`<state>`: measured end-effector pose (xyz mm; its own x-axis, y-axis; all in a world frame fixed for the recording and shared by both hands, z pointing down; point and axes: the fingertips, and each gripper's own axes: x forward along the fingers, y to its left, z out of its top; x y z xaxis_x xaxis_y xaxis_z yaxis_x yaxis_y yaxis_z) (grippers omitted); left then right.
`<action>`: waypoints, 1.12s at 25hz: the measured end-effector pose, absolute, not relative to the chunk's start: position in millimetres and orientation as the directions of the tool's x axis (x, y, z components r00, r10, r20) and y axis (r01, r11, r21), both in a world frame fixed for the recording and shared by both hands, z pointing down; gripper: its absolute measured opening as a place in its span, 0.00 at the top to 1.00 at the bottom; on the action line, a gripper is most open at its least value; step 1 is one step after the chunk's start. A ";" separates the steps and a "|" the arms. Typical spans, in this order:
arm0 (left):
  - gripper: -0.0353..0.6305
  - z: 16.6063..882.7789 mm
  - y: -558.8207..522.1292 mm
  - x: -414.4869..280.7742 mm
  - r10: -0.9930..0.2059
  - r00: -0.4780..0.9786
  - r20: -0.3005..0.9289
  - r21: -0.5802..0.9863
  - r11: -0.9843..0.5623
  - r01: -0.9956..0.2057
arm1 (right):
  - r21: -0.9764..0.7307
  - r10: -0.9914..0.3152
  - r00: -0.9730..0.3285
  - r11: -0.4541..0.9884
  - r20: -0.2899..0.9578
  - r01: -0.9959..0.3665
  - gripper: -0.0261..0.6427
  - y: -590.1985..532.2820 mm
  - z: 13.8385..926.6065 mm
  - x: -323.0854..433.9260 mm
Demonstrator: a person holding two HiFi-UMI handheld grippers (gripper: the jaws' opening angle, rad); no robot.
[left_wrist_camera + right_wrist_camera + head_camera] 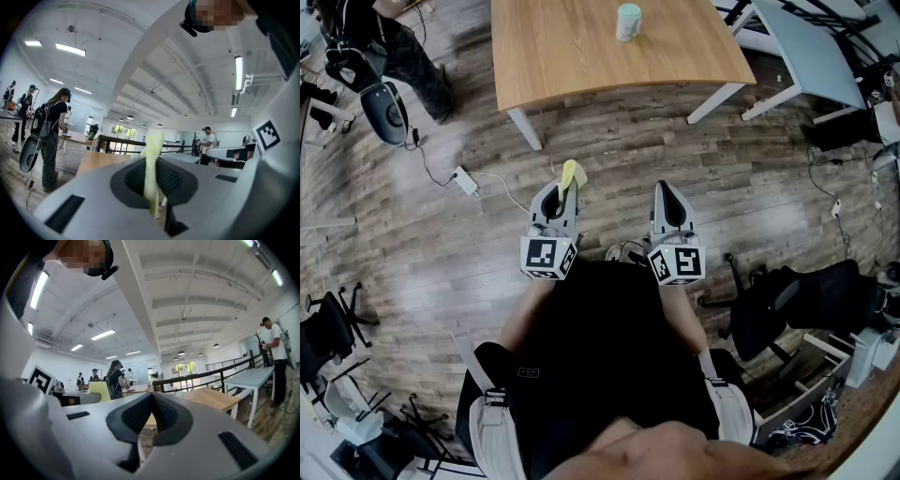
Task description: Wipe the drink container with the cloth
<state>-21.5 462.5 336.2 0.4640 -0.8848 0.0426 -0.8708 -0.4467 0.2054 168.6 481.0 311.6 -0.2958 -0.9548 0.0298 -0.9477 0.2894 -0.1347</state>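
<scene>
The left hand-held gripper [562, 190] is clamped on a yellow cloth [572, 173], which sticks out past its jaws (a narrow strip in the left gripper view). The right hand-held gripper [667, 190] has its jaws pressed together, holding nothing. The pale drink container [628, 22] stands upright on the wooden bench [572, 66], well apart from both.
</scene>
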 end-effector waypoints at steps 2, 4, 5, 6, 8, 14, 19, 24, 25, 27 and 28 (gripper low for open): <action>0.90 335.4 464.7 -21.3 -0.885 0.464 0.037 0.201 -0.448 -0.871 | -0.134 -0.955 -0.295 0.289 0.028 -0.948 0.91 483.2 312.7 167.6; 0.90 333.4 465.8 -20.9 -0.886 0.462 0.030 0.194 -0.448 -0.873 | -0.130 -0.955 -0.296 0.290 0.030 -0.948 0.91 484.2 312.7 166.9; 0.90 331.9 465.7 -20.6 -0.887 0.461 0.027 0.190 -0.448 -0.873 | -0.128 -0.954 -0.297 0.291 0.031 -0.948 0.91 484.1 312.8 166.5; 0.90 330.4 465.3 -20.3 -0.887 0.461 0.025 0.187 -0.449 -0.874 | -0.126 -0.954 -0.299 0.293 0.033 -0.948 0.91 483.6 312.8 165.8; 0.90 328.4 463.8 -20.1 -0.886 0.463 0.023 0.185 -0.451 -0.873 | -0.121 -0.953 -0.300 0.294 0.037 -0.948 0.91 482.2 312.8 164.3; 0.90 324.1 460.5 -21.7 -0.883 0.469 0.013 0.182 -0.459 -0.869 | -0.131 -0.956 -0.293 0.289 0.016 -0.948 0.91 482.9 307.7 159.6; 0.90 316.3 452.1 -31.9 -0.881 0.472 -0.002 0.183 -0.465 -0.866 | -0.120 -0.959 -0.284 0.281 0.009 -0.952 0.91 477.1 300.9 149.2; 0.90 313.7 442.0 -57.5 -0.882 0.470 -0.018 0.180 -0.466 -0.866 | -0.115 -0.962 -0.273 0.270 0.010 -0.956 0.91 467.9 302.7 125.2; 0.90 314.6 440.7 -62.9 -0.880 0.474 -0.017 0.181 -0.469 -0.865 | -0.116 -0.963 -0.269 0.265 0.012 -0.957 0.91 466.4 302.8 119.8; 0.90 317.4 438.2 -72.5 -0.873 0.487 -0.011 0.184 -0.480 -0.858 | -0.123 -0.966 -0.256 0.253 0.014 -0.960 0.91 463.9 303.3 109.6; 0.90 319.0 436.7 -76.5 -0.869 0.495 -0.008 0.185 -0.487 -0.853 | -0.126 -0.968 -0.249 0.246 0.014 -0.961 0.91 462.6 303.2 104.8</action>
